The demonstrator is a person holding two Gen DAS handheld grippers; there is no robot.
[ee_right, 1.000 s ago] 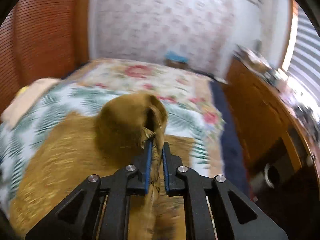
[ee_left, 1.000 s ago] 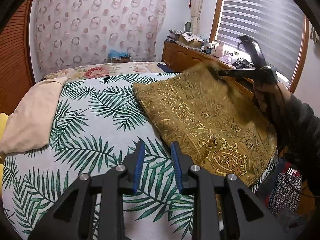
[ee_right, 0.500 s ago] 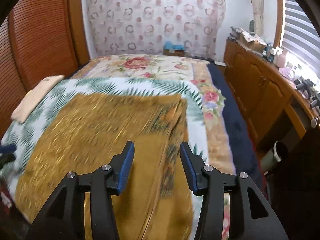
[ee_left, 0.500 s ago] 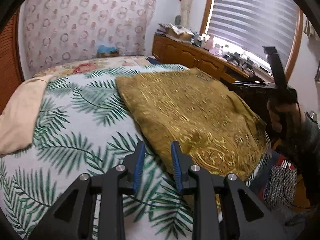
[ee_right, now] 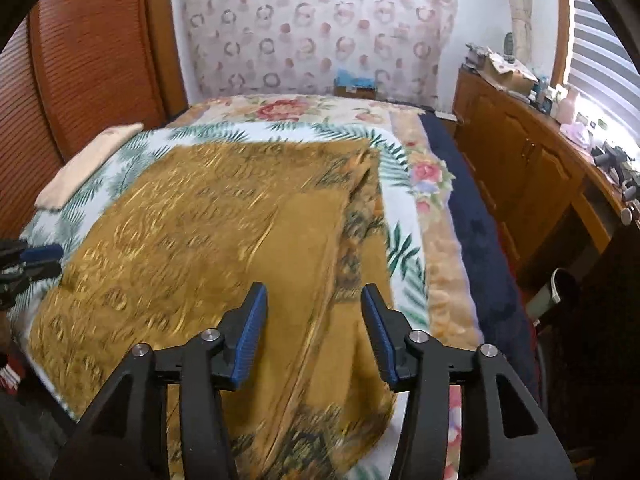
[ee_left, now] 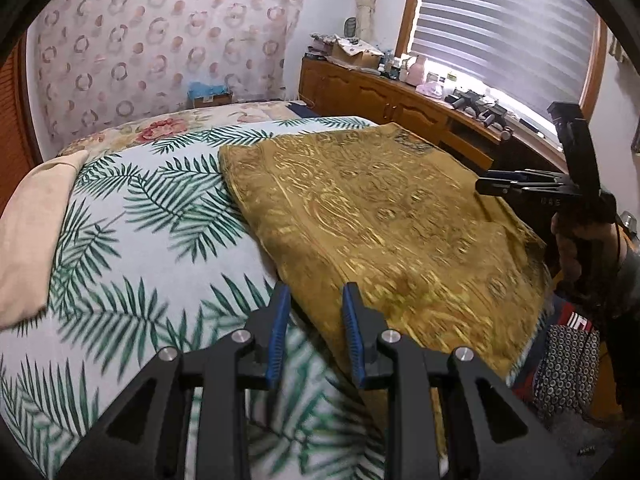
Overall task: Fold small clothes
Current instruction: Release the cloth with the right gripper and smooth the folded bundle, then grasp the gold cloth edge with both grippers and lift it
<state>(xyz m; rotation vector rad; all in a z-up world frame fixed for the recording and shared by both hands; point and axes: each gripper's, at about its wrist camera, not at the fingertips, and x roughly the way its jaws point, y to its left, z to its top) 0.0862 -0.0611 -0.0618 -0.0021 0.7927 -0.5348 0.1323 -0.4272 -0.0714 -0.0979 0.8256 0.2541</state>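
Note:
A golden patterned cloth (ee_left: 380, 216) lies spread on the bed, one strip folded over along its right side (ee_right: 320, 240). My left gripper (ee_left: 315, 300) hovers at the cloth's near left edge, its jaws a narrow gap apart with nothing pinched. My right gripper (ee_right: 314, 300) hangs over the folded strip; its jaws are opening and the cloth lies below them, not pressed. In the left wrist view the right gripper (ee_left: 520, 186) sits in a hand beyond the cloth's far side. The left gripper (ee_right: 36, 260) shows at the right wrist view's left edge.
A palm-leaf bedspread (ee_left: 140, 220) covers the bed, with a beige folded cloth (ee_left: 32, 232) at its left. A wooden cabinet (ee_right: 520, 160) crowded with small items runs along the window side. A patterned bag (ee_left: 560, 364) and a bin (ee_right: 560, 288) stand on the floor.
My right gripper let go of the lifted cloth corner and opened. The cloth dropped flat onto the bed. My left gripper moved closer to the cloth's near edge.

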